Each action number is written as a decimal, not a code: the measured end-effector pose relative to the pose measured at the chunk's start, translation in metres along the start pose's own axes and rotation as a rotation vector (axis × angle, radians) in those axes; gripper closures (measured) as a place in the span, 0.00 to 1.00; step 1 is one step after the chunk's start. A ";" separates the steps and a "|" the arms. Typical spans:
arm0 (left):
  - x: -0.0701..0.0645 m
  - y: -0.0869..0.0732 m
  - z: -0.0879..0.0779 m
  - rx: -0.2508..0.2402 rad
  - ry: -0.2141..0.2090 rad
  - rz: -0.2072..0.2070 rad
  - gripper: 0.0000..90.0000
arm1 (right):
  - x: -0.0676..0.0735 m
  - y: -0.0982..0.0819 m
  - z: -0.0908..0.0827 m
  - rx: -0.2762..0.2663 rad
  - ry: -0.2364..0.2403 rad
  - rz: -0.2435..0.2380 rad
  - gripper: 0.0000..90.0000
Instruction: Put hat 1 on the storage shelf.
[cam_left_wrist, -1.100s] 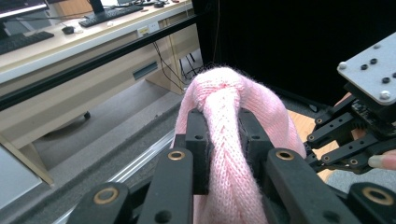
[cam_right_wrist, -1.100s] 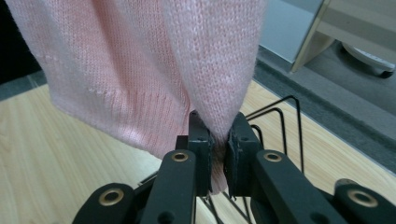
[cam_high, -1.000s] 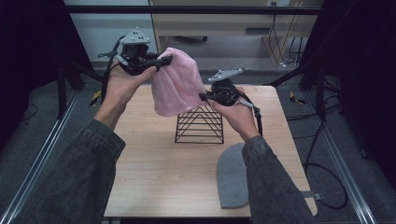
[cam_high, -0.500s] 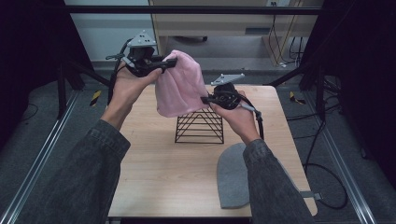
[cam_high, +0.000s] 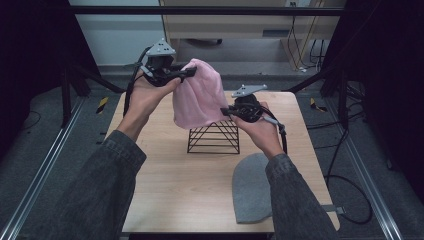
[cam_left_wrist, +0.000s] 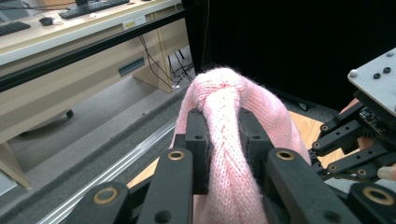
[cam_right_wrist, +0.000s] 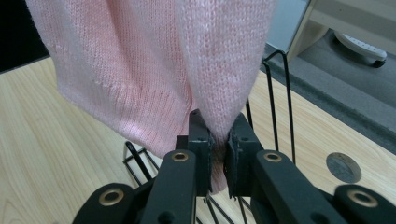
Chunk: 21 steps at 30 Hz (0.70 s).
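Note:
A pink knitted hat (cam_high: 197, 97) hangs in the air between both grippers, above a black wire rack (cam_high: 214, 137) on the wooden table (cam_high: 165, 185). My left gripper (cam_high: 187, 72) is shut on the hat's upper edge; in the left gripper view a bunched roll of pink knit (cam_left_wrist: 224, 140) is pinched between the jaws (cam_left_wrist: 223, 135). My right gripper (cam_high: 226, 111) is shut on the hat's lower right edge, just over the rack's top. The right gripper view shows the hem (cam_right_wrist: 140, 126) squeezed between the jaws (cam_right_wrist: 216, 135), with the rack's wires (cam_right_wrist: 280, 93) behind.
A grey knitted hat (cam_high: 252, 187) lies flat on the table near its front right edge. A round hole plug (cam_right_wrist: 343, 167) sits in the tabletop. Metal frame rails (cam_high: 40, 185) run along both sides of the table, and cables (cam_high: 345, 165) trail on the right floor.
Both hands have sunk a little with the pink hat, bringing its lower edge closer to the top of the wire rack. Both grips are unchanged.

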<state>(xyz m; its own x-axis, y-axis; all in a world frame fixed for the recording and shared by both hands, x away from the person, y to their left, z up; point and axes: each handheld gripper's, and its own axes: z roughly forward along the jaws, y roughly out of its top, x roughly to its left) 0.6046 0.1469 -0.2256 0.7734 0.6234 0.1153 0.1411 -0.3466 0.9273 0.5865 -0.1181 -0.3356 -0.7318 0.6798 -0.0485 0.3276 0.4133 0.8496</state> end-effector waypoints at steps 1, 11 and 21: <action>0.000 0.000 0.000 0.000 0.000 0.000 0.86 | 0.000 -0.001 0.000 0.001 -0.004 0.002 0.92; -0.005 -0.007 0.010 0.012 -0.014 -0.001 0.86 | -0.004 -0.015 0.000 0.006 -0.004 0.016 0.92; -0.010 -0.011 0.018 0.030 -0.025 0.004 0.85 | -0.007 -0.026 0.000 0.017 -0.007 0.031 0.92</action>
<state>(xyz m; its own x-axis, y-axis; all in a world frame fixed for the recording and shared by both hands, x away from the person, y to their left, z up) 0.6060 0.1317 -0.2434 0.7892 0.6043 0.1093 0.1565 -0.3700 0.9158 0.5830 -0.1340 -0.3573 -0.7169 0.6967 -0.0262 0.3599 0.4020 0.8419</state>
